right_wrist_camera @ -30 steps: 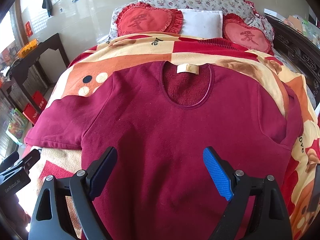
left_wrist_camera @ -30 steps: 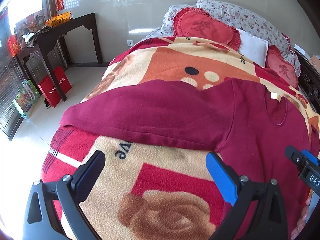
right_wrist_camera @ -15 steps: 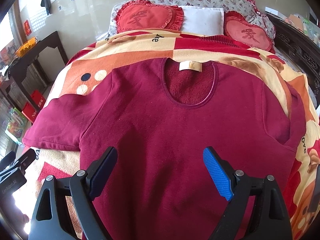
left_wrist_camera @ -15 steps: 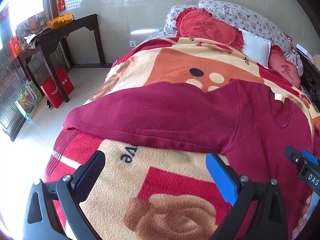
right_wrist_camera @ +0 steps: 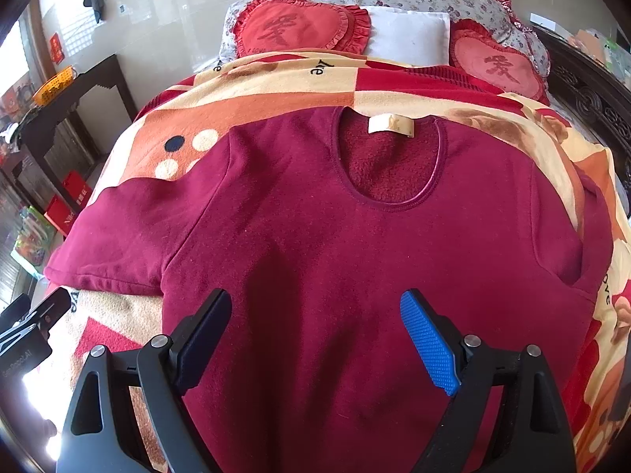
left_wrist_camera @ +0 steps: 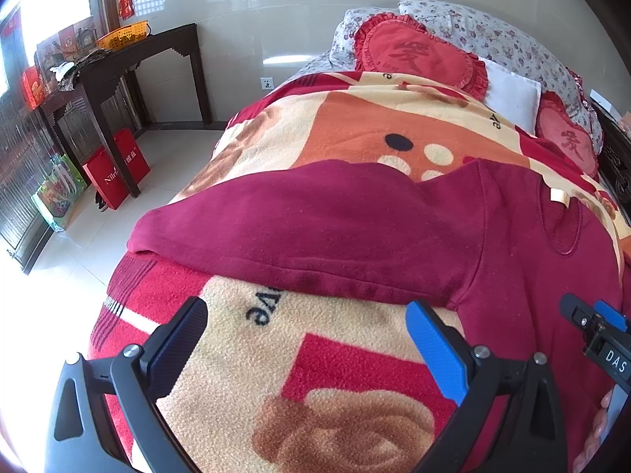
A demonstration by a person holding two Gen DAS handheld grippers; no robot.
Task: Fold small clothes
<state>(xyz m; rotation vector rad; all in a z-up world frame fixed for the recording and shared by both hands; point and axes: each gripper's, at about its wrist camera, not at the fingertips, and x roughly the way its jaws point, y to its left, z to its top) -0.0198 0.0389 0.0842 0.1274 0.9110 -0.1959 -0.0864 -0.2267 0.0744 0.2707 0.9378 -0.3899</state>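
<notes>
Hovering my wide-open, empty left gripper (left_wrist_camera: 305,339) near the blanket's (left_wrist_camera: 355,126) left edge and equally splayed, empty right gripper (right_wrist_camera: 315,335) over the flat-spread maroon top (right_wrist_camera: 315,236), I probably mean to fold its sleeve (left_wrist_camera: 315,228) inward.

Maroon long-sleeved fleece top (right_wrist_camera: 315,244) lies flat, front up, on the red-and-cream patterned fleece blanket (left_wrist_camera: 347,354) covering the bed, neckline at the far end, one sleeve (left_wrist_camera: 299,228) stretched out left toward the bed edge. Left gripper (left_wrist_camera: 305,339) hangs over bare blanket, near side of that sleeve; right gripper (right_wrist_camera: 315,335) over the top's lower body. Two red heart-shaped frilled cushions (right_wrist_camera: 299,25) and a white rectangular pillow (right_wrist_camera: 408,33) sit at the far end. Dark wooden console table (left_wrist_camera: 130,63) stands on the floor far left of the bed, red paper bag (left_wrist_camera: 116,169) beneath it.
</notes>
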